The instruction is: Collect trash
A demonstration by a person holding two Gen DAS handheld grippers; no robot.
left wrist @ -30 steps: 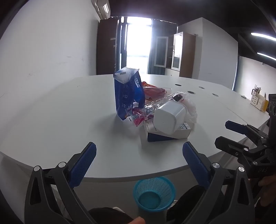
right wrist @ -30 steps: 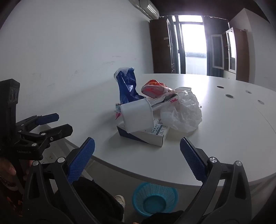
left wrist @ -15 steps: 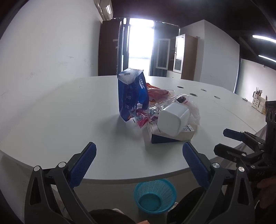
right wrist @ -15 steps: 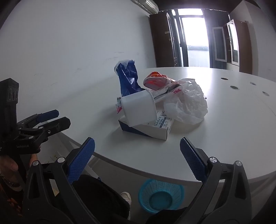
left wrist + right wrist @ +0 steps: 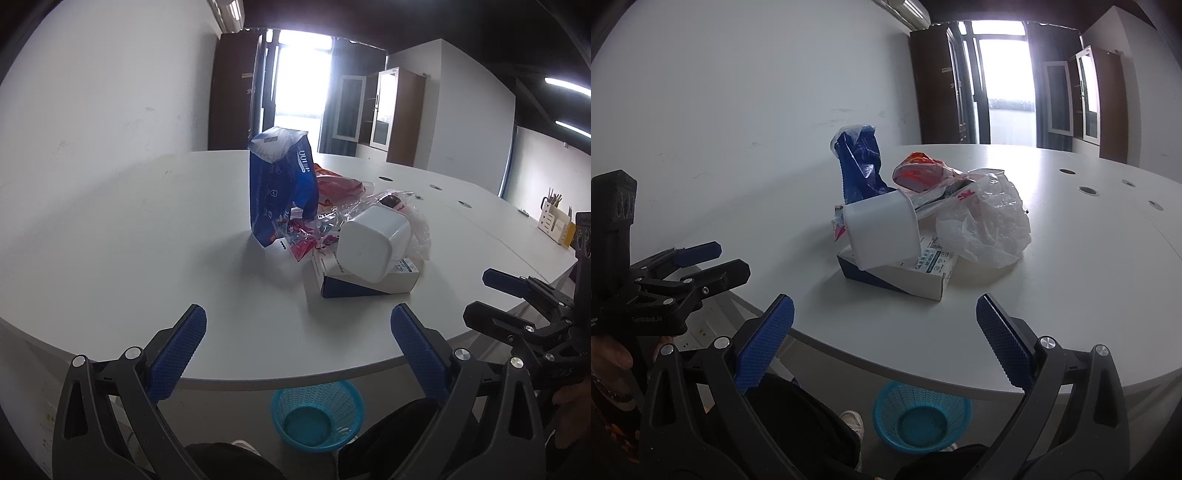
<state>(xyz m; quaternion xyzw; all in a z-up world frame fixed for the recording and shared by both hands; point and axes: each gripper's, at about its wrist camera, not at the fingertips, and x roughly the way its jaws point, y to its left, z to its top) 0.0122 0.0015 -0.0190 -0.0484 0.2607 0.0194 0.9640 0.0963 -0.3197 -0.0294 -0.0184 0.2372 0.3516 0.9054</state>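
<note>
Where the wide, smooth white table [image 5: 129,236] curves to its rounded near edge, a small heap of trash sits together on the matte top. Tallest in it is a glossy blue plastic bag [image 5: 282,184], crinkled and standing upright with its white mouth open. Just beside it, on the right in the left wrist view, lies a flat cardboard box [image 5: 365,282], white on top with a dark blue side and printed text, resting on the table. A white plastic tub [image 5: 373,247] with rounded corners leans tilted on top of that box, its open mouth facing away from the left camera. Behind and beside the tub is a thin, translucent white plastic bag [image 5: 988,225], crumpled into soft folds and touching the box. A shiny red-orange wrapper [image 5: 921,171] lies behind it, with smaller clear and red film scraps [image 5: 306,236] wedged between the blue bag and the box. On the floor below the table edge stands a round teal mesh basket [image 5: 317,415], with nothing visible inside.

The left gripper [image 5: 297,347] has its blue, knurled pads spread wide, gripping nothing and well short of the heap. The right gripper [image 5: 884,338] is likewise spread wide and bare, near the table edge, touching nothing.
</note>
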